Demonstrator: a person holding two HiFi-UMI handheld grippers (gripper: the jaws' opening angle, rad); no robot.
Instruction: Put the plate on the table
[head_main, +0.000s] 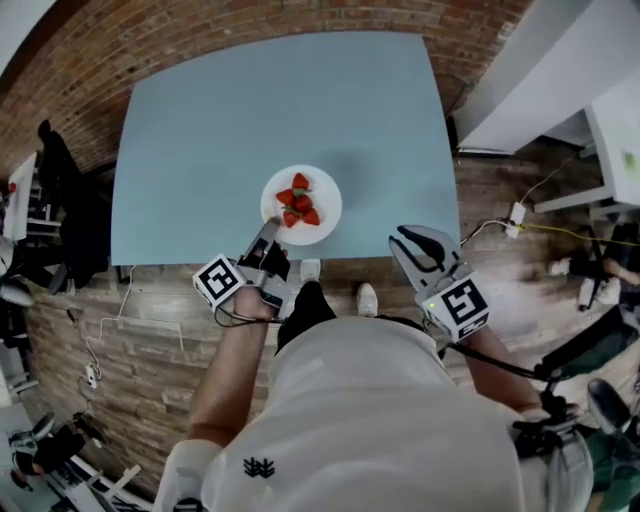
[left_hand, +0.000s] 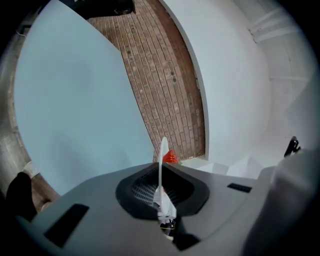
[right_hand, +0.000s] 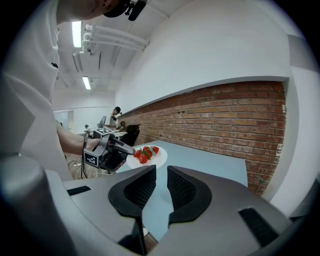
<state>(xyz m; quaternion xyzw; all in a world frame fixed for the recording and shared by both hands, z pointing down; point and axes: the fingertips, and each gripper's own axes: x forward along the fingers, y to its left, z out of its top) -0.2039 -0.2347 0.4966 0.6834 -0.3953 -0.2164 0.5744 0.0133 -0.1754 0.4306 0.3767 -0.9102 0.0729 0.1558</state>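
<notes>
Round white plate (head_main: 330, 195) at the near edge of a pale blue desk (head_main: 250, 110), clamped at its near rim by the left tongs (head_main: 270, 235). Heaped at the plate's middle: a handful of red strawberries (head_main: 299, 203), glossy, some with green caps. Unclear whether set down on the desk top or held just clear of it.

In the left gripper view, the thin plate rim (left_hand: 162, 155) seen edge-on, pinched between dark ribbed pads, with one strawberry (left_hand: 170, 158) peeking out beside it.

Right tongs (head_main: 415, 243) off the desk's near right corner, well apart from the plate, jaws a narrow gap apart with nothing between them.

Desk top smooth and matte, rectangular with rounded corners. Red brick wall (right_hand: 215, 125) running along its far side. White shoes (head_main: 310, 270) just below the near edge, on a plank-patterned floor (head_main: 130, 310) strewn with loose cables (head_main: 110, 330). Another person (right_hand: 116, 116) small at the back of the room.
</notes>
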